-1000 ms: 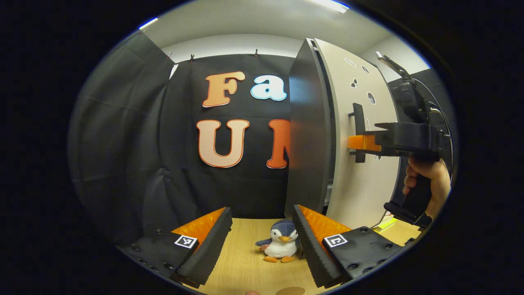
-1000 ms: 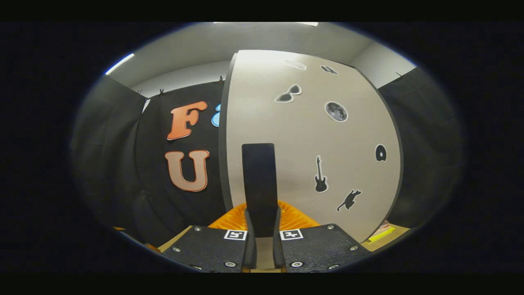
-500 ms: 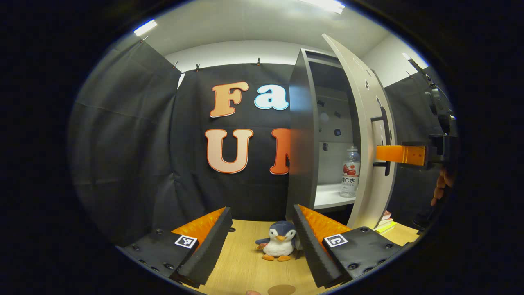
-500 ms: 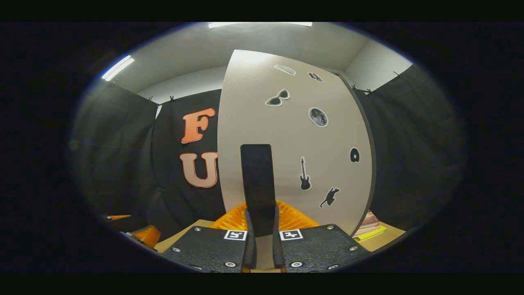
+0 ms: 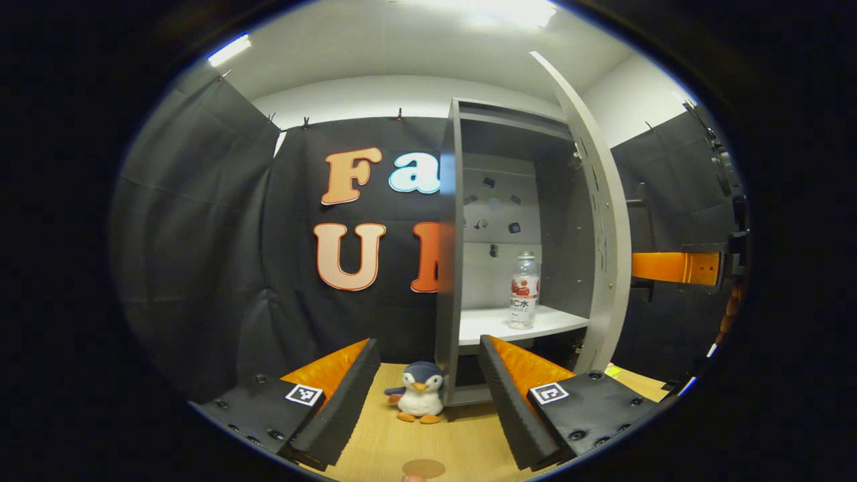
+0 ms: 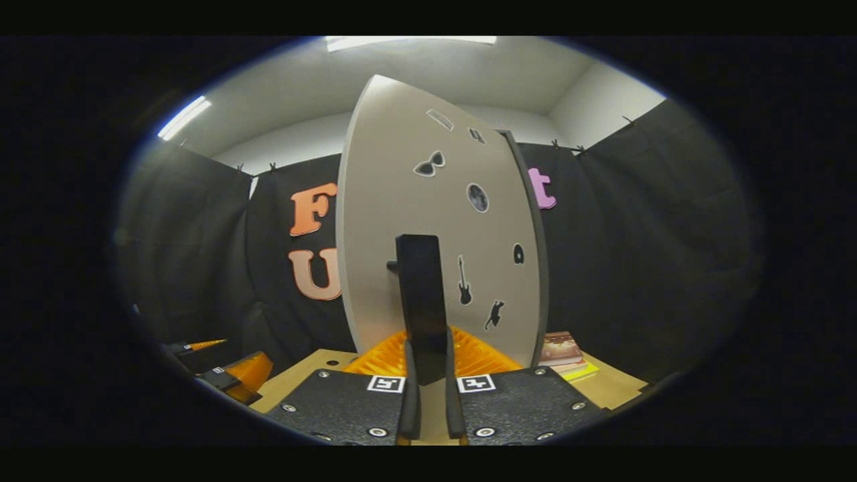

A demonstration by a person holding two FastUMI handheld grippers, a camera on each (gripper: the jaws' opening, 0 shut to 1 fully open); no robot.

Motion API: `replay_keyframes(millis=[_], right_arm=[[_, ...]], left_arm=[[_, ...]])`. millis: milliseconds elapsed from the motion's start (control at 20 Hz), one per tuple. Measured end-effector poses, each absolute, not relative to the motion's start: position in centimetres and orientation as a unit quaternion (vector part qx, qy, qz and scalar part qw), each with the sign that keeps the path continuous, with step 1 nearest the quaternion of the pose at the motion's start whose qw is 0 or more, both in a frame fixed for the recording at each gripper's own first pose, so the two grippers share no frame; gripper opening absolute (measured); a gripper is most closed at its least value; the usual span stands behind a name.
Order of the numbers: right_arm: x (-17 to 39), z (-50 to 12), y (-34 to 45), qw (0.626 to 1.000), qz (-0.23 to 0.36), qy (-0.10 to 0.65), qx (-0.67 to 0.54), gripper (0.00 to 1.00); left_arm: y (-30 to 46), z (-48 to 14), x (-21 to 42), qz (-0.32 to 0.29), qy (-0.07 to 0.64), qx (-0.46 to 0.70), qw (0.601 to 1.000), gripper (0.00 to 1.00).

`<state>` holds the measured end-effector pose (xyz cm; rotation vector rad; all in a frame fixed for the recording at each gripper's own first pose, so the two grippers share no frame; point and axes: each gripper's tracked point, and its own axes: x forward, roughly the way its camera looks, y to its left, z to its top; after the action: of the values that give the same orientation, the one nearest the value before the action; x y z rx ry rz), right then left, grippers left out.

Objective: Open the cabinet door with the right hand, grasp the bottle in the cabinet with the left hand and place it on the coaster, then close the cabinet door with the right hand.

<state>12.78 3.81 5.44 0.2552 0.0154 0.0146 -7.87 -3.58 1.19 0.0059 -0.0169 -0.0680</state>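
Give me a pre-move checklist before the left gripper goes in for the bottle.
1. Cabinet door swung wide: ok.
2. Right gripper shut on the door handle: ok.
3. Bottle upright on the shelf, unobstructed: ok.
4. Left gripper open, empty: ok.
5. Coaster on the table, bare: ok.
6. Penguin toy outside the reach path: cannot tell.

- The cabinet [image 5: 469, 201] door [image 5: 606, 221] is wide open.
- A bottle [image 5: 523, 290] stands on its shelf [image 5: 489, 323].
- A toy penguin [image 5: 418, 392] sits on the counter [image 5: 462, 442] between the left gripper's [image 5: 426, 402] spread fingers [image 5: 348, 395].
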Motion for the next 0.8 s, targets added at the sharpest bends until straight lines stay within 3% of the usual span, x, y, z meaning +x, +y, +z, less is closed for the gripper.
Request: replay_keyframes(millis=[250, 450, 500, 800], right_arm=[[12.2, 5.2, 1.5, 0.992, -0.032, 0.006, 0.123, 0.09], [12.1, 5.0, -0.2, 0.992, -0.061, 0.004, 0.110, 0.08], [12.0, 5.0, -0.7, 0.992, -0.068, 0.004, 0.107, 0.07], [11.5, 4.1, -3.8, 0.989, -0.090, 0.003, 0.118, 0.06]], left_arm=[[-7.7, 1.7, -9.1, -0.061, -0.015, -0.002, 0.998, 0.99], [-9.8, 1.8, -9.7, -0.076, -0.018, 0.001, 0.997, 0.99], [-10.1, 1.7, -9.8, -0.077, -0.016, 0.002, 0.997, 0.94], [-12.1, 0.8, -9.8, -0.087, -0.002, -0.007, 0.996, 0.97]])
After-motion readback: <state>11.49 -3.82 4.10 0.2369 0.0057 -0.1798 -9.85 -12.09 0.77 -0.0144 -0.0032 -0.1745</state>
